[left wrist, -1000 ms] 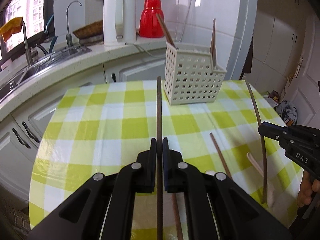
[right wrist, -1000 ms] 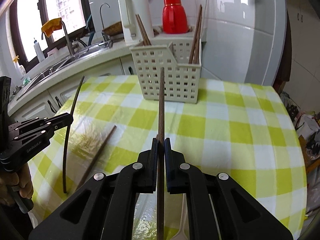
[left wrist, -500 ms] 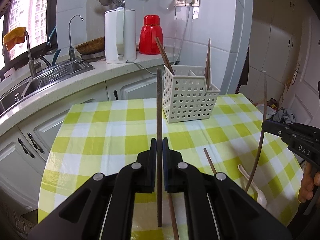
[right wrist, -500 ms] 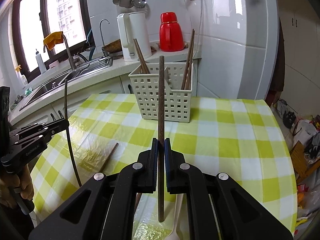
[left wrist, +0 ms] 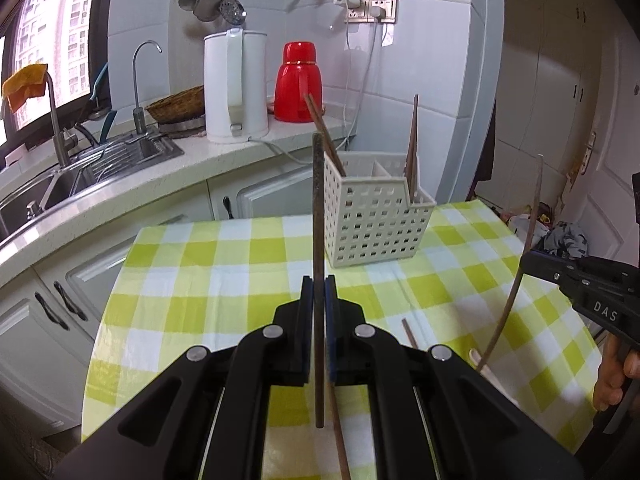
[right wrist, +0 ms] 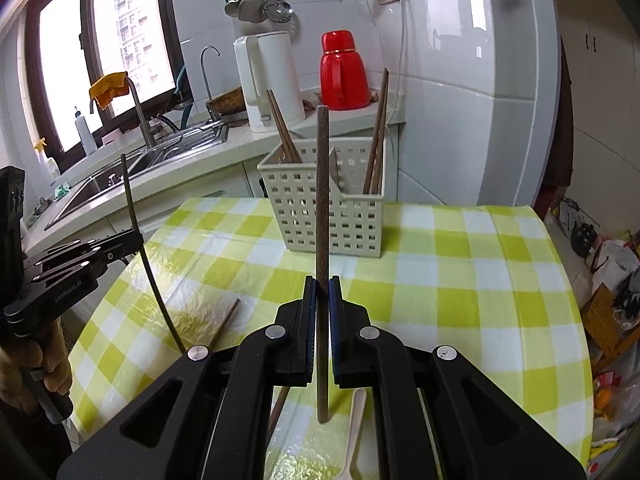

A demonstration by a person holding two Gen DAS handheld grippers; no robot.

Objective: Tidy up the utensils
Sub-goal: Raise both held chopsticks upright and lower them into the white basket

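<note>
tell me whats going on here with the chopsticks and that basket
A person is sorting utensils with two handheld grippers. The left gripper is shut on a dark chopstick, held upright above the checked table. The right gripper is shut on another chopstick, also upright. The white basket at the back of the table already holds a few chopsticks. One brown chopstick and a pale spoon lie loose on the cloth.

Bright window point(right wrist: 132, 40) daylight, tile glare, perhaps slightly soft fisheye edges.
</note>
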